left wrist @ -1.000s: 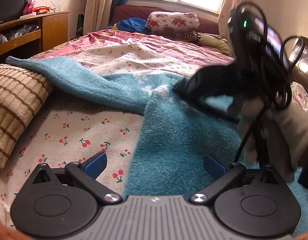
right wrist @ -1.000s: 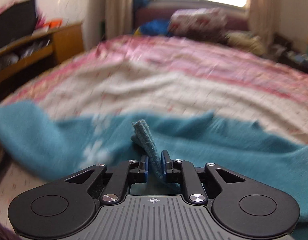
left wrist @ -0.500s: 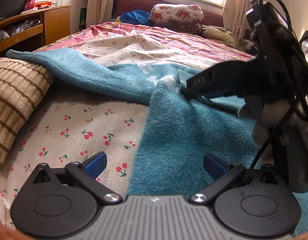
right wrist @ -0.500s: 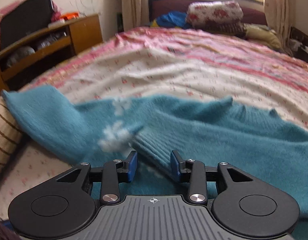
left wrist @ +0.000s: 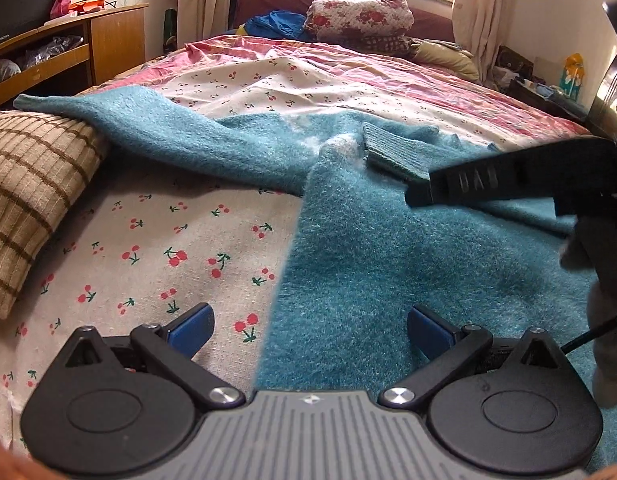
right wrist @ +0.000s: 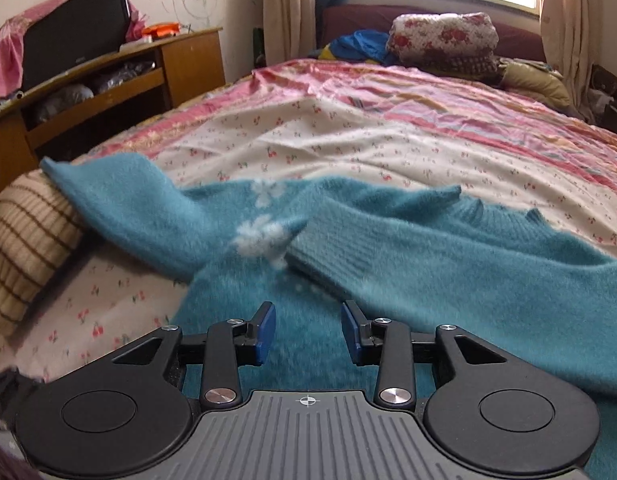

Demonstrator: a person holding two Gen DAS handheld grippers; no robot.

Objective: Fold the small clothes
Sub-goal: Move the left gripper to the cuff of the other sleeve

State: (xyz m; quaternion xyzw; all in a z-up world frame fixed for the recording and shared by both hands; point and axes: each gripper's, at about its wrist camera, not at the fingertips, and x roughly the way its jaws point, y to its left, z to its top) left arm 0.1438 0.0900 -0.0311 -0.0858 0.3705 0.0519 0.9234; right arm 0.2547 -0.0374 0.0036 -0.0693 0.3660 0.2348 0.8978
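A fluffy teal sweater (left wrist: pixel 368 260) lies spread on the cherry-print bedsheet (left wrist: pixel 148 248). Its right sleeve is folded across the body, and the ribbed cuff (right wrist: pixel 328 256) rests beside white flower patches. The other sleeve (left wrist: pixel 108 120) drapes over a striped pillow (left wrist: pixel 28 184). My right gripper (right wrist: pixel 308 332) hovers open just short of the cuff, with nothing between its pads. In the left wrist view one of its black fingers (left wrist: pixel 488 184) reaches in from the right. My left gripper (left wrist: pixel 310 330) stands wide open over the sweater's left edge, gripping nothing.
A wooden cabinet (right wrist: pixel 108 68) with a television stands left of the bed. A rolled floral quilt (right wrist: pixel 444 36) and a heap of blue cloth (right wrist: pixel 360 46) lie at the far end under the window. A gloved hand (left wrist: pixel 604 360) holds the right gripper.
The right gripper opened and let go of the sleeve cuff, then drew back from it. The cuff now lies flat on the sweater's body. The left gripper kept still.
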